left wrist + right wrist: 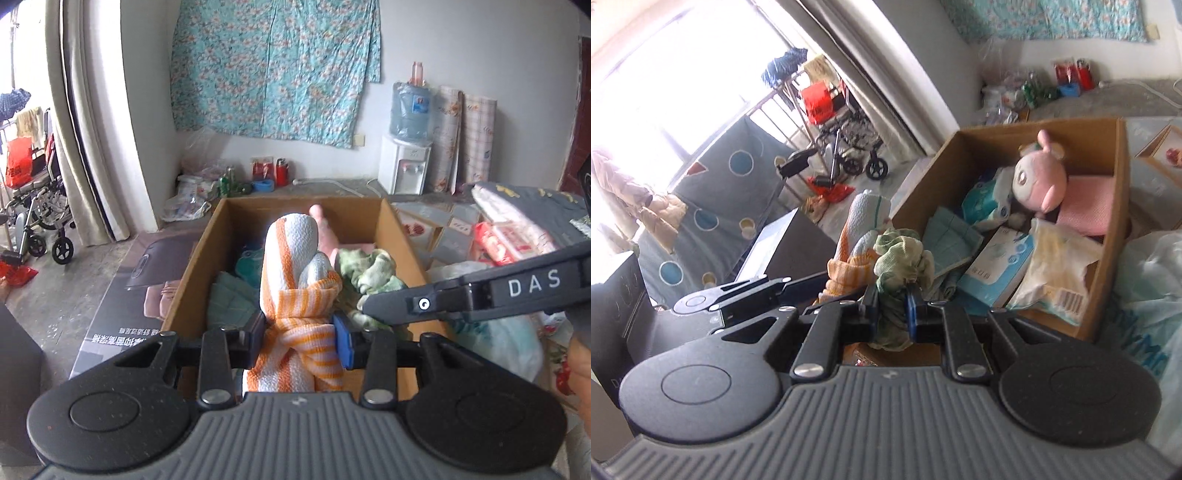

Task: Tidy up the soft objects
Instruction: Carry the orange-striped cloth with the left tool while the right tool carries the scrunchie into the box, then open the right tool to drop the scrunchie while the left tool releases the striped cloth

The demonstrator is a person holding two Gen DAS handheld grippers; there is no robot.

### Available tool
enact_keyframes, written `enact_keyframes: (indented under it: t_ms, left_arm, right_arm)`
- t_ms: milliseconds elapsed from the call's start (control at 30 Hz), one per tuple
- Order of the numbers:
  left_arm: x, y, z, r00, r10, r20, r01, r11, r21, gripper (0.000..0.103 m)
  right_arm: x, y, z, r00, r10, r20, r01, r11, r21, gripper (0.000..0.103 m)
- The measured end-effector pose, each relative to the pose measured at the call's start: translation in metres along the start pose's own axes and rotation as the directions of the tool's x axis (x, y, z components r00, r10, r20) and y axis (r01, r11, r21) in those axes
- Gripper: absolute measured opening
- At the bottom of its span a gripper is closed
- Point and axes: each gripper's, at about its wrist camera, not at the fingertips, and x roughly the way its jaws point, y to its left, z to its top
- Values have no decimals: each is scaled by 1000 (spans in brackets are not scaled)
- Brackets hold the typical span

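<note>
We see an orange-and-white striped towel (pixel 295 280), knotted and standing up above the open cardboard box (pixel 402 236). Beside it a crumpled green cloth (pixel 901 258) bunches upward. In the box a pink plush toy (pixel 1039 177) leans on a pink pad (pixel 1087 206), among packets and folded teal cloth (pixel 231 299)

A floral cloth (pixel 275 66) hangs on the white wall (pixel 461 48); a wheelchair (pixel 38 206) stands by the bright window (pixel 665 74).
</note>
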Motion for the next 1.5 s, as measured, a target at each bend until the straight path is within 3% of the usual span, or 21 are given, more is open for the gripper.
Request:
enact_keyframes:
  t_ms: [133,267,467,700,867,1033,1300,1500]
  left_arm:
    - [41,32,1,991,-1,-136,-1,1000,-20,41]
    - [63,47,-7,978,21,-209,-19,1000,14,41]
    - [88,53,-19,942,50,-332,-34,998,54,41]
    - [106,69,-25,915,60,-398,-62,998,6,43]
    - [105,70,-20,917,71,-393,-73,997,10,46]
    - [97,76,-16,928,72,-367,-80,997,-8,52]
    - [83,76,-11,947,71,-314,-81,997,-20,59]
    - [73,74,-12,955,52,-291,-65,997,-36,64]
  right_arm:
    - [53,-10,3,991,-9,-133,15,999,51,14]
    - [88,-18,-1,970,-25,-244,44,996,74,14]
    - [113,-34,-10,936,-42,-349,80,992,95,16]
    - [135,-38,-18,904,-36,-426,94,989,116,17]
    - [146,-50,-18,887,-34,-461,119,981,155,27]
    - [142,-55,-13,897,-47,-440,131,978,162,46]
    - [142,-60,-12,910,-54,-412,143,972,187,47]
    - [123,-54,-6,960,-58,-275,104,982,156,47]
